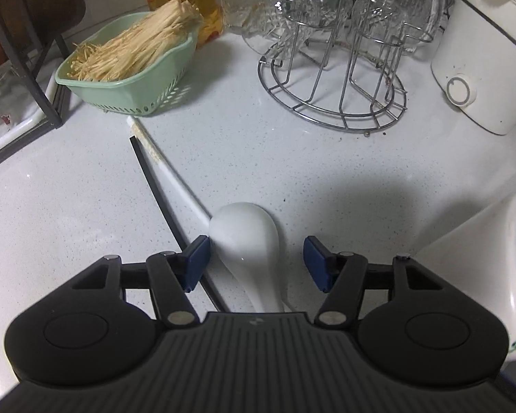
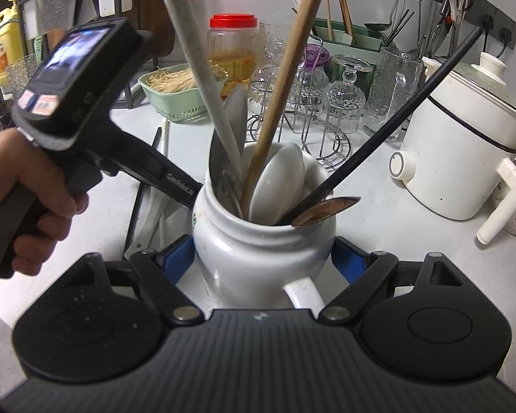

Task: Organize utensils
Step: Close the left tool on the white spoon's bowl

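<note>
On the white speckled counter [image 1: 292,158], left to right:

Black chopstick [image 1: 154,192]: flat on the counter, left of the spoon, running away up-left; near end passing under the left pad.

White chopstick [image 1: 175,179]: just beside the black one, parallel, its near end meeting the spoon's bowl.

Left pad [image 1: 196,262]: touching or nearly touching the left flank of the spoon; cannot tell which.

White ceramic spoon [image 1: 246,241]: lying bowl-down between the pads, bowl pointing away, handle running back under the claw body; long axis roughly along the pointing line, so crosswise to the closing direction.

Left gripper [image 1: 256,263]: spread, not yet pinching; spoon off-centre, closer to the left pad, a clear gap on the right side.

Right pad [image 1: 314,262]: apart from the spoon, bare counter between.

Nearer hand: the left, by judgement, directly over the spoon.

White utensil jar [image 2: 261,251]: right of the spoon, already holding spoons and chopsticks.

Right gripper [image 2: 263,258]: pressed on the jar's sides, pinching and steadying it.

Likely next: closing across the spoon's neck, then lifting toward the jar.
</note>
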Demonstrator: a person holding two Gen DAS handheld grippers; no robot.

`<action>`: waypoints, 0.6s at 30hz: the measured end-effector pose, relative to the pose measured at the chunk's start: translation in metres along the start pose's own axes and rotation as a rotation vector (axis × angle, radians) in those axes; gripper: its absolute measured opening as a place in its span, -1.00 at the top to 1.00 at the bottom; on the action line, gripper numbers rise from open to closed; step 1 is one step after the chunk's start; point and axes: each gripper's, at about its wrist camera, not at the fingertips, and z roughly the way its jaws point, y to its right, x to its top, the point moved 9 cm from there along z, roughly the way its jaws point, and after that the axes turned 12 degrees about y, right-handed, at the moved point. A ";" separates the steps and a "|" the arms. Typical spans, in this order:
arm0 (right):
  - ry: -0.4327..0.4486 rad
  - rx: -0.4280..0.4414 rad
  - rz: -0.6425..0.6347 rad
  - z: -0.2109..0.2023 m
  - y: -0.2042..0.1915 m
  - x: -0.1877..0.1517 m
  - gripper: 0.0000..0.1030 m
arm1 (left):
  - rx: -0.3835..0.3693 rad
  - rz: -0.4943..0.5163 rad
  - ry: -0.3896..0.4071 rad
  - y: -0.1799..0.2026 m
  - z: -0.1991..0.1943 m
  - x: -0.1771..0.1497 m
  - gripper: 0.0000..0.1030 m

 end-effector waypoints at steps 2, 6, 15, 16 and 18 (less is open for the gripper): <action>0.000 0.000 -0.001 0.000 0.000 0.000 -0.72 | 0.005 -0.004 -0.007 -0.001 0.001 0.003 -0.17; 0.000 -0.004 -0.005 0.000 -0.001 -0.001 -0.72 | 0.002 -0.002 -0.013 -0.001 0.004 0.010 0.05; 0.003 -0.025 -0.004 0.001 -0.004 -0.001 -0.73 | -0.047 -0.014 0.013 -0.001 -0.001 0.018 0.07; 0.004 -0.027 -0.004 0.002 -0.004 0.000 -0.73 | -0.052 -0.018 0.023 -0.001 -0.003 0.020 0.07; 0.006 -0.031 -0.005 0.002 -0.004 0.000 -0.73 | -0.064 -0.031 0.042 -0.002 -0.009 0.023 0.07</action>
